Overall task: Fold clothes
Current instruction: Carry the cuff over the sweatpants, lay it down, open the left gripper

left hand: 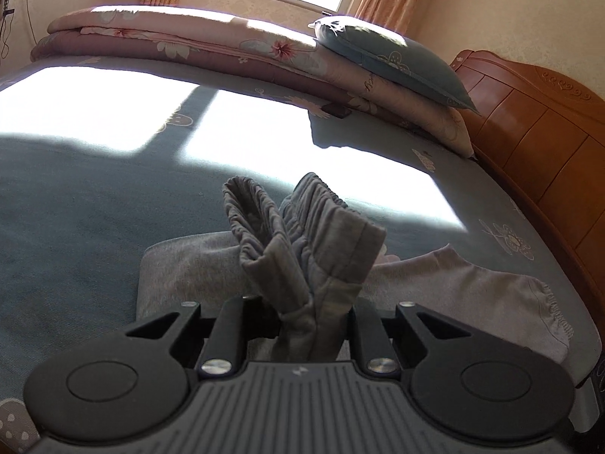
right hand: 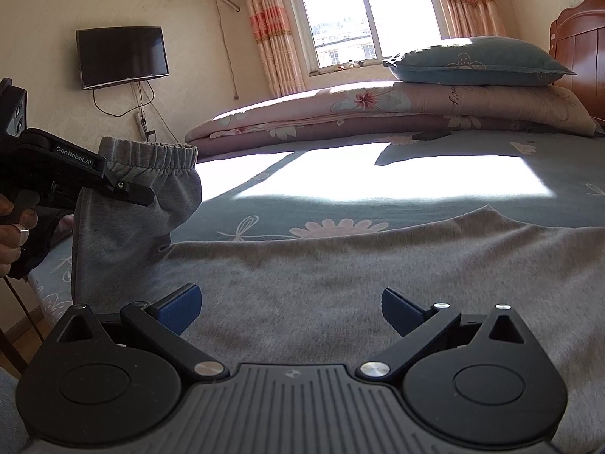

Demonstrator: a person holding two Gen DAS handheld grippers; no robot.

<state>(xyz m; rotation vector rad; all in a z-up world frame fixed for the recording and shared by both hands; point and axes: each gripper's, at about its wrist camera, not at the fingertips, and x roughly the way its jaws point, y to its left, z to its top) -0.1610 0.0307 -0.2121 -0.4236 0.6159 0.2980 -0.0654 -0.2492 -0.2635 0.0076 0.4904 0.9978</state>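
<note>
At nine o'clock our left gripper point(right hand: 132, 193) pinches the grey trousers point(right hand: 302, 283) near the waistband point(right hand: 151, 155); our right gripper point(right hand: 291, 308) gapes wide, so the lifted cloth may slip.

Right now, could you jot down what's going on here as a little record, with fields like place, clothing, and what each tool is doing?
place: bedroom, on a bed with a blue flowered sheet
clothing: grey sweatpants spread on the bed
left gripper: jaws shut on the sweatpants' elastic waistband, lifting that end up
right gripper: jaws open, over the flat grey cloth, holding nothing
also on bed: folded floral quilt with a blue pillow on top
background: window, wall television
</note>
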